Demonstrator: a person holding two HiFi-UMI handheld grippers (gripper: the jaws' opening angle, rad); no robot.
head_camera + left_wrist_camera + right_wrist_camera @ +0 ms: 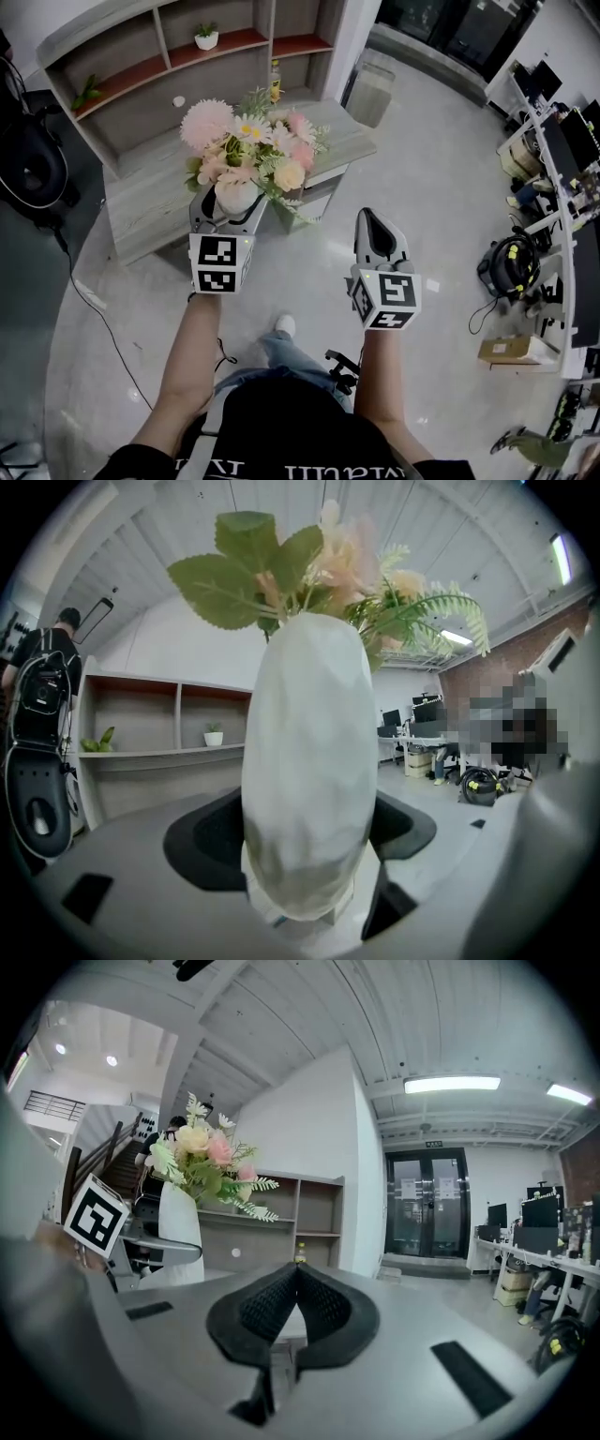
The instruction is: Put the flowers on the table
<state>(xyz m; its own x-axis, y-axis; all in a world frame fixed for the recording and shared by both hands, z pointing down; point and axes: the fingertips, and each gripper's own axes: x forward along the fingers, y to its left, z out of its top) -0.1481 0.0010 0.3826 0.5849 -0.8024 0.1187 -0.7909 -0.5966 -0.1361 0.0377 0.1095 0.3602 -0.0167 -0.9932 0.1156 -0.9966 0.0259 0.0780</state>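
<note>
A white vase [236, 195] holds a bunch of pink, cream and white flowers [251, 148] with green fronds. My left gripper [228, 217] is shut on the vase, whose white body [307, 771] fills the space between the jaws in the left gripper view. I carry it in the air, in front of a grey wooden table [159, 192]. My right gripper [379, 232] is shut, its pads [298, 1305] meeting with nothing between them. From the right gripper view the vase [178, 1232] and flowers [208, 1162] show at the left.
A shelf unit [141, 66] behind the table carries a small potted plant [206, 37] and a bottle [276, 82]. Desks with monitors [562, 150], a yellow-and-black machine [511, 264] and a cardboard box [516, 350] stand at the right. A cable [94, 309] lies on the floor.
</note>
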